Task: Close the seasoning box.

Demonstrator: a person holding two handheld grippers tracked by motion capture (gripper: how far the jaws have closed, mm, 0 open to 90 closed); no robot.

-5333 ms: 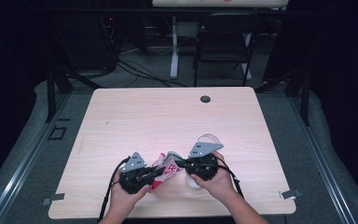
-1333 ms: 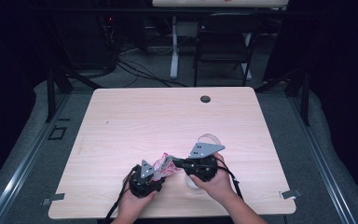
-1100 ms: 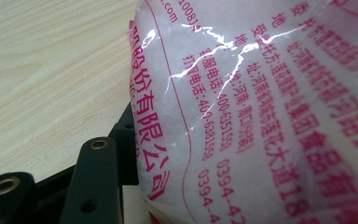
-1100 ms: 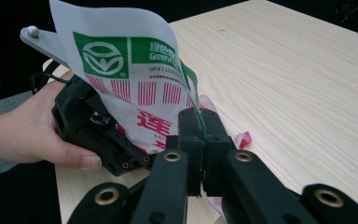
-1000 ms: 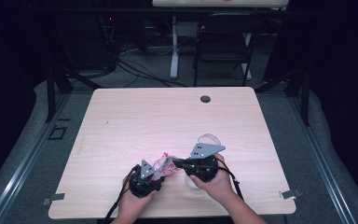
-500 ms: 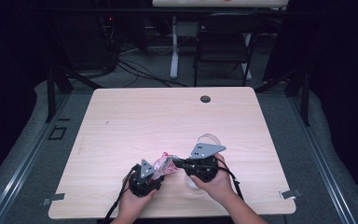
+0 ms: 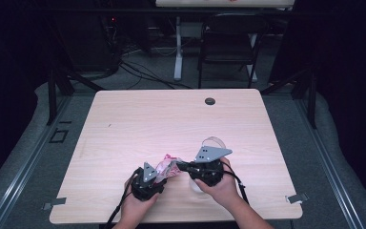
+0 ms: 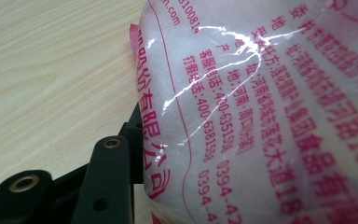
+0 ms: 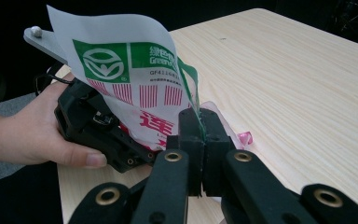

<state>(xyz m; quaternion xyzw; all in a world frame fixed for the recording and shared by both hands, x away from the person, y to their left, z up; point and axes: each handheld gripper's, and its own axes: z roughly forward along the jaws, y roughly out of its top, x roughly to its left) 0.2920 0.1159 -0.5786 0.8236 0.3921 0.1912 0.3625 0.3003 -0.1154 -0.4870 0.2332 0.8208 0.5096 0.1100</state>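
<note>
A clear plastic bag (image 7: 167,167) with pink and red print, and a green logo on its flap (image 9: 130,70), hangs between both grippers near the front edge of the wooden table (image 7: 171,119). My right gripper (image 7: 179,167) comes in from the right, and its jaws (image 9: 200,122) are shut on the bag's thin edge. My left gripper (image 7: 162,175) sits at the bag's left. The full part of the bag (image 8: 261,116) lies between its jaws, which have just been closing. One finger (image 8: 131,140) presses into the bag; the other is hidden behind it.
A hand holds each gripper at the table's front edge, the left hand (image 9: 28,135) close beside my right jaws. A round cable hole (image 7: 210,101) sits at the table's far side. A dark chair (image 7: 228,43) and cables stand beyond the table.
Since the earliest frame the left gripper has shifted a little right and toward the front edge, closer to the right gripper. Over the last second nothing has visibly moved.
</note>
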